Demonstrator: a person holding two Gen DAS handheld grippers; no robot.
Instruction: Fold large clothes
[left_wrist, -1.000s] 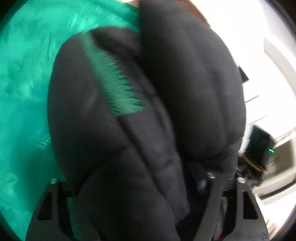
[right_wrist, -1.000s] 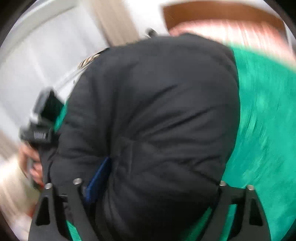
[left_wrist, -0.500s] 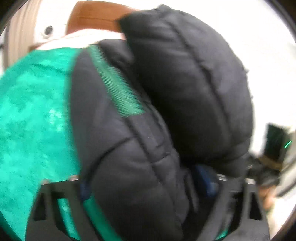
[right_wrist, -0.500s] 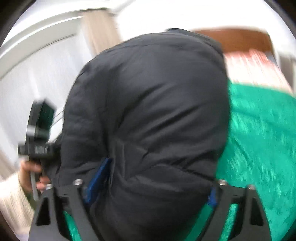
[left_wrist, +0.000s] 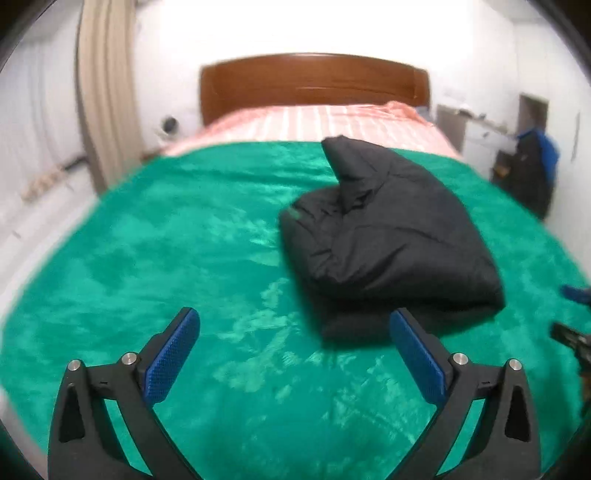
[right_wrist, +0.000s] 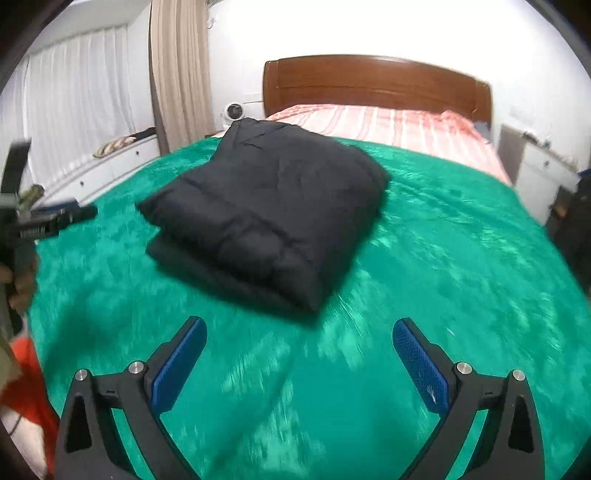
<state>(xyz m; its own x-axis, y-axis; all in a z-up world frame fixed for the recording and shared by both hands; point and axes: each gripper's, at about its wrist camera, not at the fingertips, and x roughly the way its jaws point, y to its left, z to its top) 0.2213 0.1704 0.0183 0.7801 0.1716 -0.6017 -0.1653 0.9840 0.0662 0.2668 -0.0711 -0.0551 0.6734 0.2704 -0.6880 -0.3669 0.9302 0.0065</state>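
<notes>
**Black padded jacket folded on a green blanket**

Black quilted jacket (left_wrist: 388, 236) is lying as a folded, layered bundle on the green plush blanket (left_wrist: 166, 258), one corner standing up toward the headboard (left_wrist: 314, 85). Left gripper (left_wrist: 295, 354) is hovering over bare blanket just short of the bundle, its blue-padded fingers (left_wrist: 171, 360) spread wide and gripping nothing. Right gripper (right_wrist: 299, 360) is likewise hanging released, apart from the jacket (right_wrist: 266, 218). Beyond the blanket, a pink striped sheet (right_wrist: 388, 125) is showing below the wooden headboard; beige curtains (right_wrist: 177, 70) are hanging at the left.

Green blanket (left_wrist: 166, 258) over a striped pink sheet (left_wrist: 332, 122), wooden headboard (right_wrist: 376, 83), beige curtain (right_wrist: 177, 70)
</notes>
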